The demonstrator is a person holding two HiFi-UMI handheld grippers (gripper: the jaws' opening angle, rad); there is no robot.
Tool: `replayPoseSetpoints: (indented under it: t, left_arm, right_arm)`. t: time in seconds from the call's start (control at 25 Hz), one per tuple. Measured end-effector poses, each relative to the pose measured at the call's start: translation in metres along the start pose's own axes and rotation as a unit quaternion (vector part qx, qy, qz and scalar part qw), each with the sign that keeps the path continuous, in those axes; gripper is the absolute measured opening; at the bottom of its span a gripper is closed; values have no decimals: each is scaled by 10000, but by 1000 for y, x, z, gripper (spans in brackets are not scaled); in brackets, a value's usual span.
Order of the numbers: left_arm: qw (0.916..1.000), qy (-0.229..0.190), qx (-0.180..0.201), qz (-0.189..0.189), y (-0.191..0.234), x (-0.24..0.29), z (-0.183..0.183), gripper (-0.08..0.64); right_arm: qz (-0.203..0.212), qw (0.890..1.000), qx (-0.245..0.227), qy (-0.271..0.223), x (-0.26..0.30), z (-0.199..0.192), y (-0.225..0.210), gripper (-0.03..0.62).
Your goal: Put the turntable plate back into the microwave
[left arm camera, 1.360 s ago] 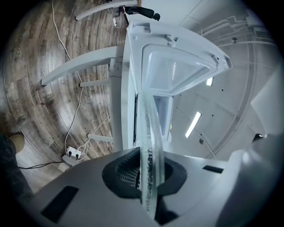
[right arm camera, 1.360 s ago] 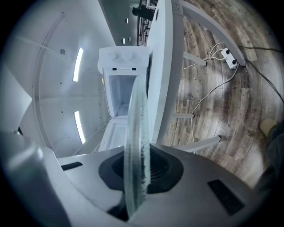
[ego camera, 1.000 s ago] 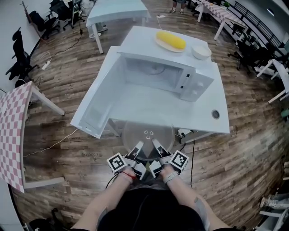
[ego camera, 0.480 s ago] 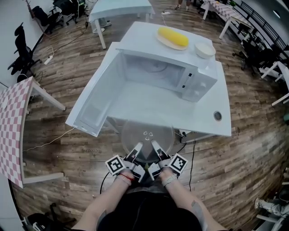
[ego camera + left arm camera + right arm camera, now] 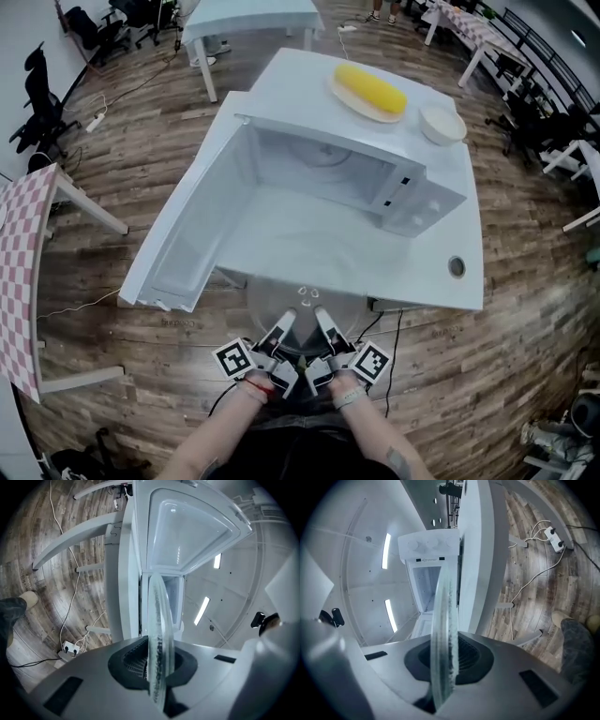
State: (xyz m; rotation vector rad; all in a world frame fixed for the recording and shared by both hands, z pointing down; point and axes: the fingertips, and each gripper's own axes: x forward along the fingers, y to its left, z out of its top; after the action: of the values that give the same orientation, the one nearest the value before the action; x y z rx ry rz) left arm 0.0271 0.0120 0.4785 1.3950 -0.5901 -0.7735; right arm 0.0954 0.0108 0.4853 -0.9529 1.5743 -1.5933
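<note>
In the head view the clear glass turntable plate (image 5: 302, 302) is held flat at the front edge of the white table (image 5: 441, 281). My left gripper (image 5: 282, 328) and right gripper (image 5: 322, 325) are both shut on its near rim, side by side. Beyond it the white microwave (image 5: 412, 202) stands with its cavity (image 5: 309, 159) open and its door (image 5: 192, 234) swung out to the left. In the left gripper view the plate (image 5: 159, 630) runs edge-on between the jaws of the left gripper (image 5: 157, 667). In the right gripper view the plate (image 5: 442, 620) sits the same way in the right gripper (image 5: 445, 660).
A plate with a yellow corn cob (image 5: 371, 89) and a white bowl (image 5: 442, 123) sit on the white surface behind the microwave's front. A cable hole (image 5: 457, 267) is in the table at right. A checkered table (image 5: 19, 281) stands left. Cables and a power strip (image 5: 555, 538) lie on the wooden floor.
Both grippers and the plate have moved forward to the table; the plate's far edge now meets the table's front edge and the microwave looks nearer.
</note>
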Motion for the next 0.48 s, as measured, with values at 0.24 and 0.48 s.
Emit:
replayPoseSetpoints:
  t: [0.24, 0.48]
  left_arm:
    - [10000, -21, -5, 34, 0, 21, 23, 29]
    - [10000, 59, 53, -3, -5, 43, 43, 29]
  right_arm:
    - [-10, 10000, 48, 39, 29, 13, 0, 41]
    - [87, 9999, 75, -11, 54, 25, 4, 41]
